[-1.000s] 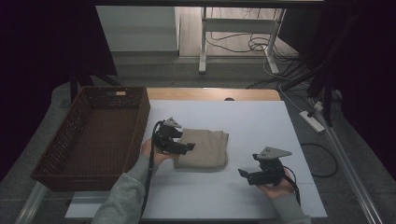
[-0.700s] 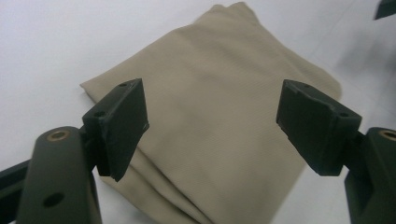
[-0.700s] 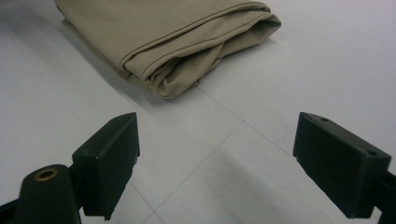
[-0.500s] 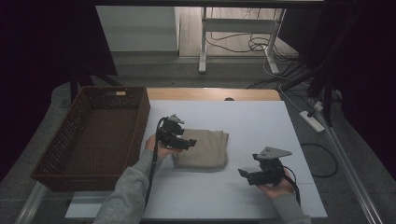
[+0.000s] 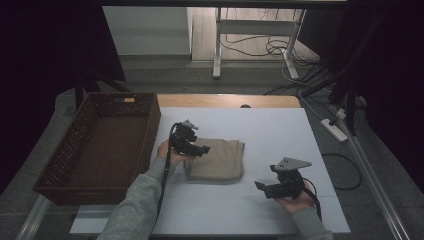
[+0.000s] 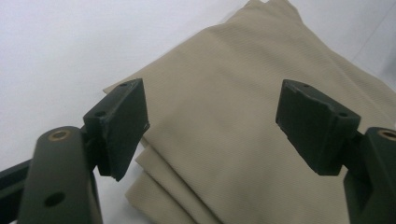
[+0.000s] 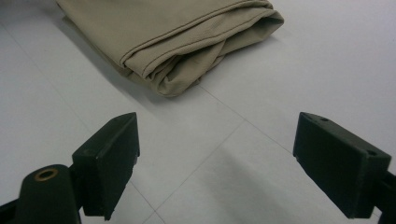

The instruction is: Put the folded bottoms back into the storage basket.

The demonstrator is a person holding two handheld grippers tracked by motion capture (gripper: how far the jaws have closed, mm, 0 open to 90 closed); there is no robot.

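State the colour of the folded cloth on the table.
Beige; the folded cloth shows best in the left gripper view.

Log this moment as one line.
left gripper: open, over folded beige cloth | right gripper: open, apart | basket: left

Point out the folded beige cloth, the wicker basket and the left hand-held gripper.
folded beige cloth [image 5: 220,160], high view, middle of its top layer
wicker basket [image 5: 152,117], high view, right wall
left hand-held gripper [image 5: 205,149], high view, between its jaw tips
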